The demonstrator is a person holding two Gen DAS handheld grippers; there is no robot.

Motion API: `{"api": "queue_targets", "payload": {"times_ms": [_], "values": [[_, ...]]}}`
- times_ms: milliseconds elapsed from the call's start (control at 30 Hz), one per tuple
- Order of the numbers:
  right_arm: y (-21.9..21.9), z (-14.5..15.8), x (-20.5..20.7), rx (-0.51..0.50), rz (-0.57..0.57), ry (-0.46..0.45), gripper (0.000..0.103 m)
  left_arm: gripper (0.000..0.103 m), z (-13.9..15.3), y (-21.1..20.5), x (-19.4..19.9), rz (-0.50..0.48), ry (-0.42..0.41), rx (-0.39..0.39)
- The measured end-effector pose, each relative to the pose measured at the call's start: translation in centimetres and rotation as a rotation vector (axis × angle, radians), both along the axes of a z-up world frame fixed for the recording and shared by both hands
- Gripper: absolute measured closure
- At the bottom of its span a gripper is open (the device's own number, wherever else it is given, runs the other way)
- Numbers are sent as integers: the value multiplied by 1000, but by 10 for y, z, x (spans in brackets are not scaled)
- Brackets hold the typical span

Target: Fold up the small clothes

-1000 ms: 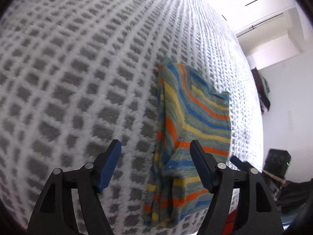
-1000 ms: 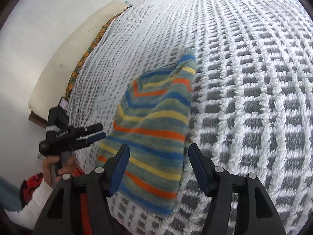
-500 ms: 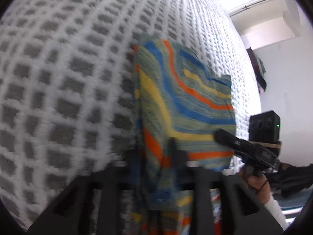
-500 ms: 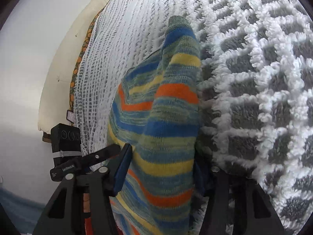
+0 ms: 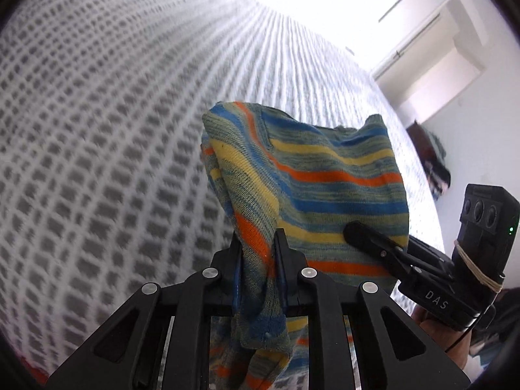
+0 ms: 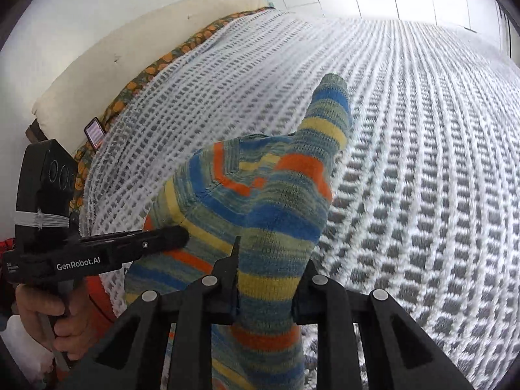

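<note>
A small knitted garment with blue, yellow, orange and green stripes is lifted off the bed. My left gripper is shut on its near left edge, cloth bunched between the jaws. My right gripper is shut on the garment at its near right edge; a striped sleeve sticks up past it. The right gripper also shows in the left wrist view, pinching the cloth, and the left gripper shows in the right wrist view.
A white and grey waffle-weave blanket covers the bed, also in the right wrist view. An orange-patterned sheet edge and a phone lie at the far left. A cream headboard runs behind.
Both grippers closed on the garment's near edge and raised it off the blanket; a second ago both were open above the flat garment.
</note>
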State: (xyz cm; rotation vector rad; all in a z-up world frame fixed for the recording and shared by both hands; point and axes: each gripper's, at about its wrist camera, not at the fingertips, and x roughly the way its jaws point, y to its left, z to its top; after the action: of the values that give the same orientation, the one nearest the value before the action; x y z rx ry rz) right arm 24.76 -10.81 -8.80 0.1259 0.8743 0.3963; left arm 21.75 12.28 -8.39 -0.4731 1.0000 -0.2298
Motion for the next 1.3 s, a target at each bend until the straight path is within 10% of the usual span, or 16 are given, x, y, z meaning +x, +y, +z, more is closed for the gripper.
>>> {"api": "queue_targets", "payload": {"times_ms": [300,433,700,967,1300], "values": [[41,38,102,-8,57,-54,78,72,12,64,53,168,-72,96],[31,19,128,-213,-35,13,38,55,-20,62,54,189,-15,340],[-20,31,30,-205,-117,-49,21,5,-17,35,-45,286,-186,617],[-28,34,-85,-140,-157,-29,13,2,21,-12,-111,369,-156,788],[-2,62,-147,-209,-137,-57,5,2,56,-22,-155,215,-47,691]]}}
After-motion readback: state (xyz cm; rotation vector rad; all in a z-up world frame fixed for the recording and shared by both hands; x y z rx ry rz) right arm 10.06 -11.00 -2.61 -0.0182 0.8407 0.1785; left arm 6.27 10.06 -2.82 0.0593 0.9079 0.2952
